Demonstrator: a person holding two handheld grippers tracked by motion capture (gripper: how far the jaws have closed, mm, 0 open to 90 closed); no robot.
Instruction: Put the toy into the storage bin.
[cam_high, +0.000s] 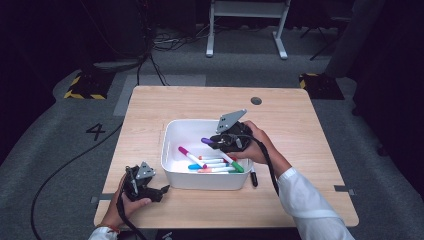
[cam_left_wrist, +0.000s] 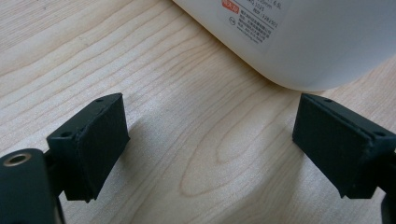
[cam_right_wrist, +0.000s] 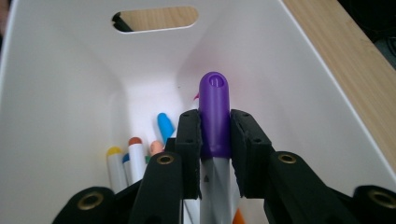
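A white plastic bin (cam_high: 205, 180) stands in the middle of the wooden table (cam_high: 165, 105), with several coloured markers (cam_high: 215, 164) lying in it. My right gripper (cam_high: 216, 142) hangs over the bin's right half, shut on a purple-capped marker (cam_high: 206, 141). In the right gripper view the purple cap (cam_right_wrist: 215, 109) sticks out past the pads (cam_right_wrist: 189, 140), pointing into the bin (cam_right_wrist: 70, 84) above capped markers (cam_right_wrist: 135, 156). My left gripper (cam_high: 164, 191) rests on the table at the bin's front left corner. Its jaws stand wide apart over bare wood (cam_left_wrist: 196, 154), near the bin's rounded corner (cam_left_wrist: 317, 46).
A black marker (cam_high: 253, 177) lies on the table just right of the bin. A handle slot (cam_right_wrist: 156, 17) opens in the bin's far wall. A round grommet (cam_high: 256, 100) sits near the table's back edge. Cables trail from both grippers.
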